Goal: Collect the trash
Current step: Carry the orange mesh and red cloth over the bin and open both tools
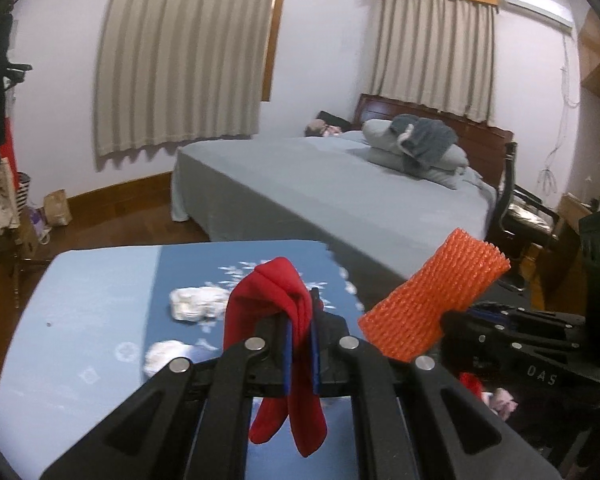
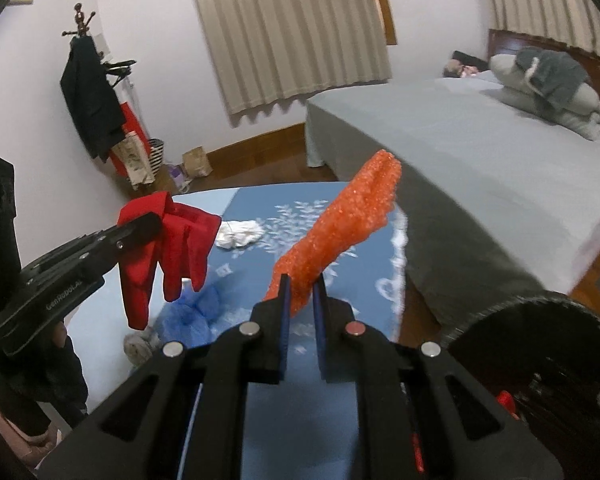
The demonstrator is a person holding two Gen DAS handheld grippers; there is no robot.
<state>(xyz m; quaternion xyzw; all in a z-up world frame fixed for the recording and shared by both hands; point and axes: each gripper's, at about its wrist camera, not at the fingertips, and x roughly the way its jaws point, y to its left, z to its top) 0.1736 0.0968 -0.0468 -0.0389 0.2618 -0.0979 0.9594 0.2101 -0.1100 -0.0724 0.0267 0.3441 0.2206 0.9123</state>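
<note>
Holding my left tongs (image 1: 300, 344) pinched on the red cloth (image 1: 278, 300), right tongs (image 2: 300, 308) pinching orange foam net (image 2: 340, 224); I'd carry both steadily binward.

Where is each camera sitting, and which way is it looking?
Left wrist view: sits on the left gripper, looking along its fingers over the blue table toward the bed; it clamps a red cloth.
Right wrist view: sits on the right gripper, facing the same way; it clamps an orange foam net.
Shared: each view shows the other gripper, both held items, table, bed and curtains.
</note>
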